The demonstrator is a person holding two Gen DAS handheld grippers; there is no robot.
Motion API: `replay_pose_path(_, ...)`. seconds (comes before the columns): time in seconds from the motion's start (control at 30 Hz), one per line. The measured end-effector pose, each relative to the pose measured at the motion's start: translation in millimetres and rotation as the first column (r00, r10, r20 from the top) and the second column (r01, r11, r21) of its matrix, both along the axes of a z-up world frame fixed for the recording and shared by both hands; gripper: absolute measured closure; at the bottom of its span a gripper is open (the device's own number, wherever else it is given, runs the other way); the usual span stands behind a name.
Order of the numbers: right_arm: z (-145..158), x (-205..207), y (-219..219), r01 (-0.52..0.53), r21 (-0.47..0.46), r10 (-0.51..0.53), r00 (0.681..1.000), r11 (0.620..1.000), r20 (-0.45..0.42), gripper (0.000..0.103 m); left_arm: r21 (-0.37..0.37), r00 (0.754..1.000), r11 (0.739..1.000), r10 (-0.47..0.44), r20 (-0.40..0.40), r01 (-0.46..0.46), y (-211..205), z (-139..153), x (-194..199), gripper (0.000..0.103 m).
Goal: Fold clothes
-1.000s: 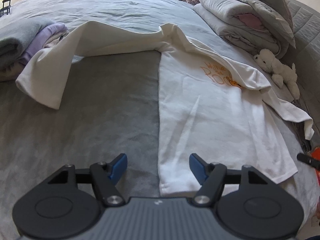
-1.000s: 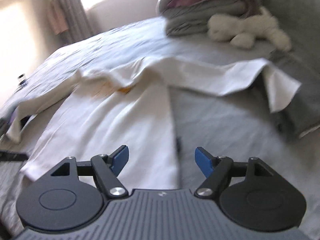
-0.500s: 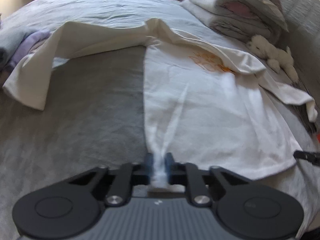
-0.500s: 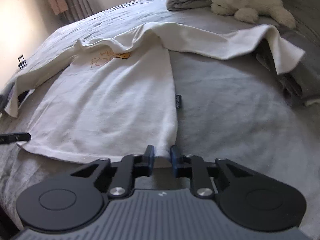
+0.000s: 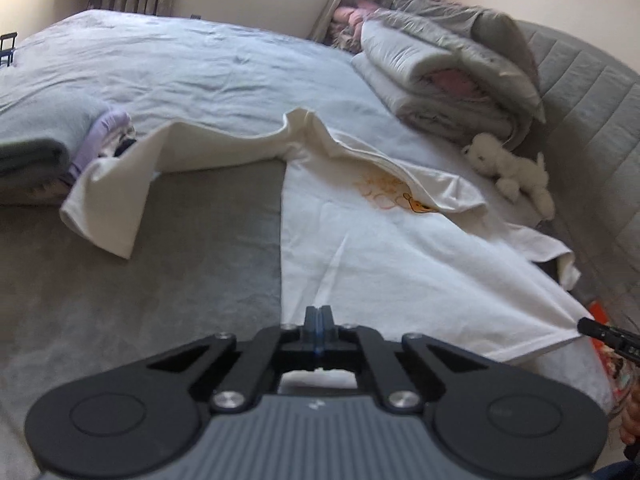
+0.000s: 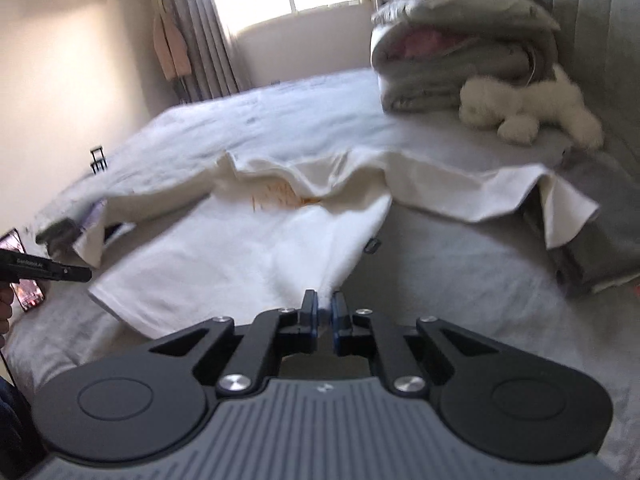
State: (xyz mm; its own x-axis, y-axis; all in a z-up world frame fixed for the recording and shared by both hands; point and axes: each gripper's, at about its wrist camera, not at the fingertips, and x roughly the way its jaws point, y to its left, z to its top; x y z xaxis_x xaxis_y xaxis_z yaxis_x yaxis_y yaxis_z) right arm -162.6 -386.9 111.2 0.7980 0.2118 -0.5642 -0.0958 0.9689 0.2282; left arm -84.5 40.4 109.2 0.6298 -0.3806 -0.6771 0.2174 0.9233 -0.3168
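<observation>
A white long-sleeve shirt [image 5: 380,248] with an orange print lies spread on the grey bed, sleeves out to both sides. My left gripper [image 5: 318,316] is shut on the shirt's near hem at its left corner, and white cloth shows under the pads. In the right wrist view the shirt [image 6: 240,256] rises in a taut ridge to my right gripper [image 6: 325,304]. Its jaws are closing, with the hem's right corner pinched between the blue pads. The tip of each gripper shows in the other's view: the right gripper [image 5: 608,334] and the left gripper [image 6: 48,270].
Folded duvets [image 5: 448,80] and a white plush toy [image 5: 508,164] sit by the padded headboard. A stack of folded clothes [image 5: 48,148] lies at the left, under one sleeve end. A grey garment [image 6: 600,232] lies under the other sleeve. A phone [image 6: 24,280] rests near the bed's edge.
Both grippers went from wide open to closed on the shirt's hem corners. They then rose, and the hem lifted off the bed with them.
</observation>
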Motion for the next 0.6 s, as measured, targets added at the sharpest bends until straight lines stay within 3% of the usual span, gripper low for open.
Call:
replay_pose_path(0.23, -4, 5, 11, -0.034, -0.067, 0.032, 0.999, 0.997, -0.041, 0.094, 0.068, 0.998, 0.998, -0.008, -0.068, 0.013, 11, -28, 5, 0.102)
replay_pose_path(0.3, -14, 14, 19, -0.022, -0.170, 0.007, 0.996, 0.985, -0.087, 0.094, 0.038, 0.993, 0.999, 0.002, -0.116, 0.002, 12, -41, 13, 0.099)
replay_pose_path(0.37, -22, 21, 21, -0.015, -0.211, -0.009, 0.993, 0.977, -0.115, 0.091, -0.011, 0.988, 1.000, 0.002, -0.156, -0.004, 14, -48, 17, 0.090)
replay_pose_path(0.43, -25, 26, 16, -0.003, -0.187, -0.021, 0.992, 0.982, -0.127, 0.088, -0.050, 0.984, 0.999, -0.005, -0.178, -0.004, 15, -51, 18, 0.079)
replay_pose_path(0.5, -24, 27, 10, 0.015, -0.151, -0.033, 0.992, 0.988, -0.120, 0.081, -0.048, 0.988, 0.999, -0.016, -0.151, 0.009, 10, -48, 14, 0.067)
replay_pose_path(0.53, -23, 27, 6, 0.025, -0.129, -0.040, 0.992, 0.991, -0.118, 0.068, -0.045, 0.990, 0.999, -0.021, -0.138, 0.015, 7, -48, 12, 0.063)
replay_pose_path(0.6, -25, 27, -2, 0.035, -0.076, -0.045, 0.991, 0.996, -0.125, 0.062, -0.048, 0.991, 0.999, -0.028, -0.133, 0.021, 4, -50, 13, 0.062)
